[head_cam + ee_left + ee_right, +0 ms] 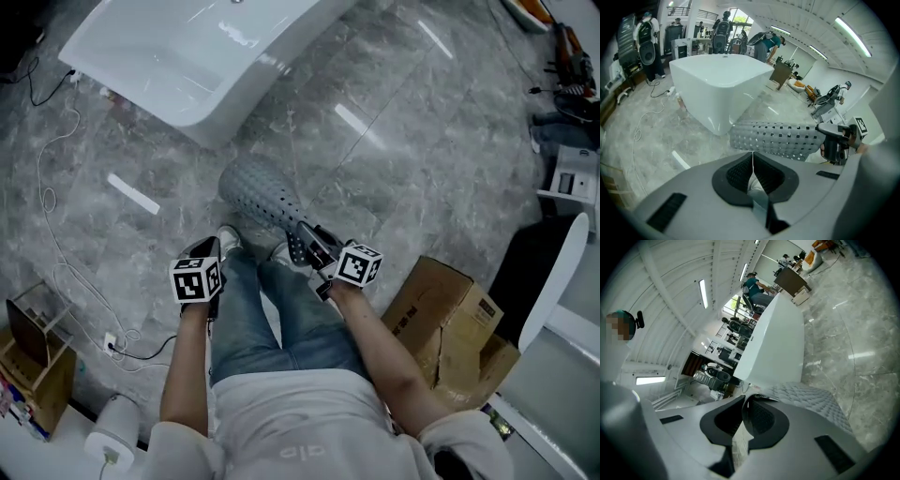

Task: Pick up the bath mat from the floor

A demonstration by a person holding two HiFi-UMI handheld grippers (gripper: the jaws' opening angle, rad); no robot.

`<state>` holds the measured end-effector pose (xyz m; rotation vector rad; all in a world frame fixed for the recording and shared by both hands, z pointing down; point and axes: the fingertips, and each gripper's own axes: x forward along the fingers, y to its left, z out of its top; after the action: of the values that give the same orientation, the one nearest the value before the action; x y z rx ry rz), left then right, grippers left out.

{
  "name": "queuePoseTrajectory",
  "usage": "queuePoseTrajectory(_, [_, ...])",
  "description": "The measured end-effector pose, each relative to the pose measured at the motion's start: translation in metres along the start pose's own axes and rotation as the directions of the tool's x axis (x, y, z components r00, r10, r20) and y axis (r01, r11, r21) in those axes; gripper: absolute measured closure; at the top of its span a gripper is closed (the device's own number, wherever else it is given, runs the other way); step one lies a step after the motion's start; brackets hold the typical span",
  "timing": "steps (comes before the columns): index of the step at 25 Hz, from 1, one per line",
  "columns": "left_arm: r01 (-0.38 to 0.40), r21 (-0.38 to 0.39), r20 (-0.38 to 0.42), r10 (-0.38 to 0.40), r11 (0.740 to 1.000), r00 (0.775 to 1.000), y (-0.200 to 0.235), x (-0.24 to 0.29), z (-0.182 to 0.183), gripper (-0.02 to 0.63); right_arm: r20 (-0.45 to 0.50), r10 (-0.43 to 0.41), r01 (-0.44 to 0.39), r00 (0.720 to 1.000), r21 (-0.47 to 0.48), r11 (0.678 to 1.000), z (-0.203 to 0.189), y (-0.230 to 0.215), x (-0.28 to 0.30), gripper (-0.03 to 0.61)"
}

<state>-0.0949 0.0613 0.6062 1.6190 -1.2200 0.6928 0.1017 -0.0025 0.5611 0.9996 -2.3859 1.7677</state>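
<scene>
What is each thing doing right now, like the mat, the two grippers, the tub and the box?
Grey bath mat full of holes: gripped at one end, curled, held up off the floor.
Right gripper: fingers shut on the bath mat's edge.
Left gripper: fingers shut, nothing between them.
White bathtub: empty.
Brown cardboard box: on the floor, looks partly open.

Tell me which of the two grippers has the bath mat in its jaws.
The right gripper: its jaws pinch an edge of the grey perforated bath mat. The left gripper has its jaws together with nothing between them.
</scene>
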Motion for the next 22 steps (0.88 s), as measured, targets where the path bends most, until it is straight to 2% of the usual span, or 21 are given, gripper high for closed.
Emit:
queuePoseTrajectory(7, [0.006,0.024,0.041,-0.007,1.0,0.999,-0.026,-0.061,0.038,0.597,0.022,0.04,-0.039,0.999,-0.048,0.998,0.041,0.081,-0.026,0.537])
queuePoseTrajectory(12, [0.008,0.032,0.097,-0.011,0.999,0.995,-0.04,-0.106,0.08,0.597,0.037,0.081,-0.077,0.996,-0.105,0.991,0.085,0.141,-0.041,0.537])
queuePoseTrajectory(17, [0.019,-0.019,0.189,-0.015,1.0,0.982,-0.049,-0.154,0.132,0.597,0.053,0.101,-0.091,0.993,-0.162,0.983,0.125,0.19,-0.052,0.537])
queuePoseTrajectory(22, [0.043,0.056,0.245,-0.056,0.998,0.968,-0.072,-0.195,0.171,0.597,0.084,0.104,-0.086,0.991,-0.195,0.977,0.153,0.235,-0.067,0.537])
